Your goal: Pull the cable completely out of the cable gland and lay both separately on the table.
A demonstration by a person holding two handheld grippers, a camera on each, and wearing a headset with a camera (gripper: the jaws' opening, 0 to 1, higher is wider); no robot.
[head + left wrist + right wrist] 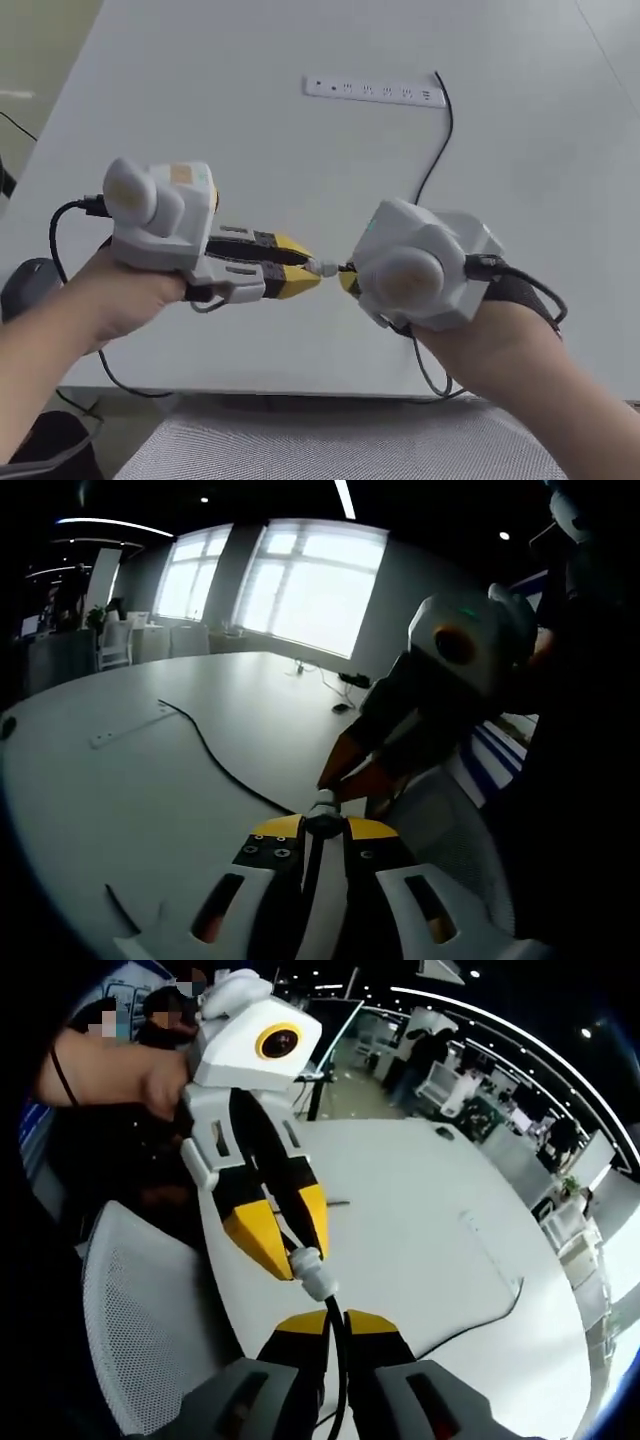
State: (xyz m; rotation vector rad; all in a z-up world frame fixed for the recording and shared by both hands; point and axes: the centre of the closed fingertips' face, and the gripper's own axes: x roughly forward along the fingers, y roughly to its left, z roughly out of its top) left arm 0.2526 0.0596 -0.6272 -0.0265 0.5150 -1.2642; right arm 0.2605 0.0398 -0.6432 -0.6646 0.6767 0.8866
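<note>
A small white cable gland (322, 268) hangs in the air above the near edge of the table, between two grippers that point at each other. My left gripper (308, 276) comes in from the left, its yellow jaws shut on the gland (322, 803). My right gripper (349, 282) faces it from the right and is shut on the black cable (336, 1345), which leaves the gland (313, 1272) and runs back between its jaws. The tips of the two grippers are only a short gap apart.
The white table (250, 140) carries a white power strip (375, 91) at the far side, with a black cord (438, 150) running toward me. A dark rounded object (25, 285) lies at the left edge. A white mesh chair (340, 445) stands under the near edge.
</note>
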